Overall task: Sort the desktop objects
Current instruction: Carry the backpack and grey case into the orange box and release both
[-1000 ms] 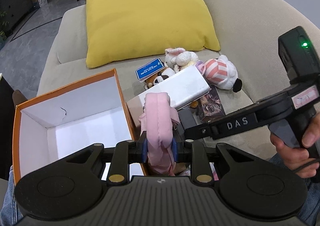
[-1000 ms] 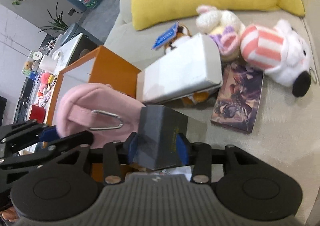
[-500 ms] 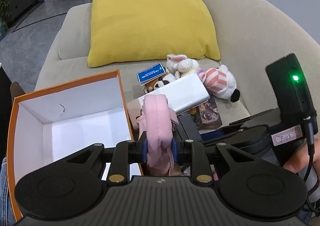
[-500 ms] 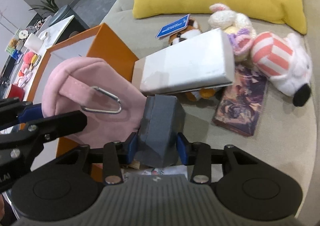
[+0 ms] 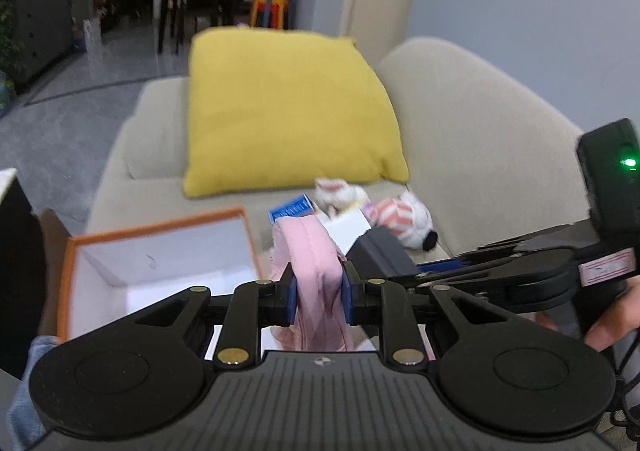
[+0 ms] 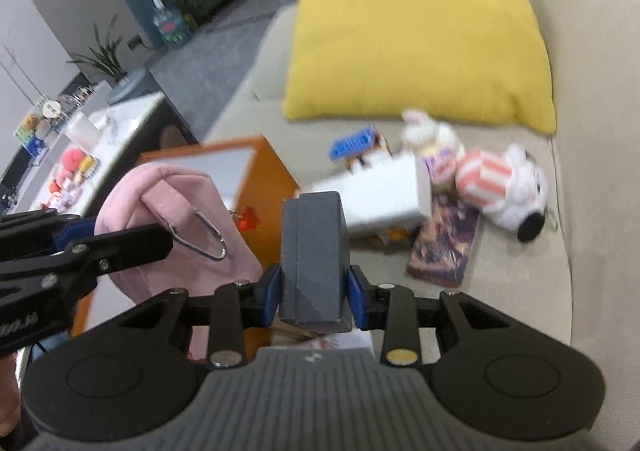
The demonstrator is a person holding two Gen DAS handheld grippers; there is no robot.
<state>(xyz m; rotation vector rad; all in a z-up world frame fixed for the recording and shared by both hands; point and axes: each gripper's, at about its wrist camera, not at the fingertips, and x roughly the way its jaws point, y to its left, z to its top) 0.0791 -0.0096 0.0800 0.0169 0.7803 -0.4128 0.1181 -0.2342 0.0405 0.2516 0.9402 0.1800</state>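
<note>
Clamping a soft pink pouch (image 5: 316,271) in the left hand-held gripper (image 5: 319,301) and a grey box (image 6: 313,257) in the right hand-held gripper (image 6: 314,299), jaws closing beside the orange box (image 5: 160,225), risks the pouch slipping out.

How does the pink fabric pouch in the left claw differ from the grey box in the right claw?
The soft pink fabric pouch is rounded and creased where it is pinched; the rigid grey rectangular box has flat faces and sharp edges. The pouch carries a metal carabiner clip; the box is plain. The pouch bulges well past the left claw; the box sits squarely in the right claw. Both are clamped between blue pads, near the orange cardboard box.
</note>
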